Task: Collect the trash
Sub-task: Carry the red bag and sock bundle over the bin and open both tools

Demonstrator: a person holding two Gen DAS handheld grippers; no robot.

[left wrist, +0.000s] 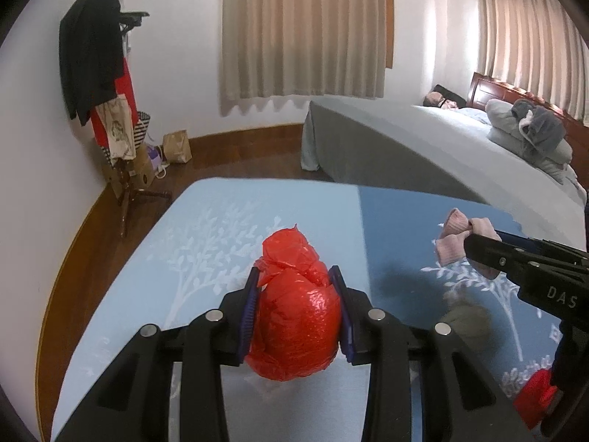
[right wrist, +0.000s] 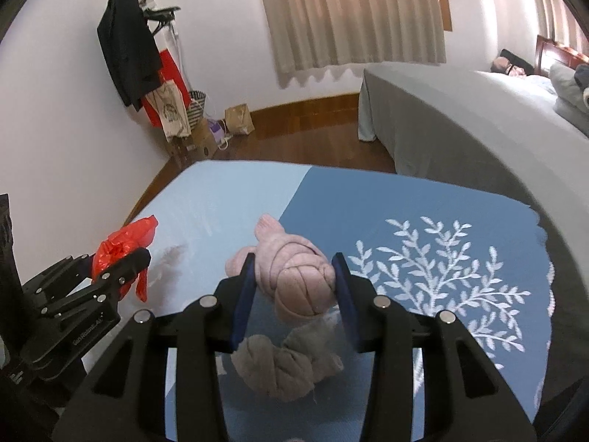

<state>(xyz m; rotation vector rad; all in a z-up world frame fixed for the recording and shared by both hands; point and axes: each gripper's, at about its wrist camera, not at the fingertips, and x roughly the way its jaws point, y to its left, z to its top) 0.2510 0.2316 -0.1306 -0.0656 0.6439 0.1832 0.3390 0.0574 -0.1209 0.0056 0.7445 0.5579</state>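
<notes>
My left gripper (left wrist: 296, 302) is clamped on the red bag (left wrist: 294, 316), lifted above the blue mat (left wrist: 206, 228). Right gripper (right wrist: 294, 287) is clamped on the pink knotted cloth (right wrist: 294, 276), over the mat's dark half. Risk imo: thin plastic slips or tears w/ a jerky move.

Grey-covered bed (left wrist: 423, 140) as landmark: beige curtains (left wrist: 305, 33) behind it, coat rack (left wrist: 110, 84) (dark garments, bags) far left, brown paper bag (left wrist: 177, 146) between them.
</notes>
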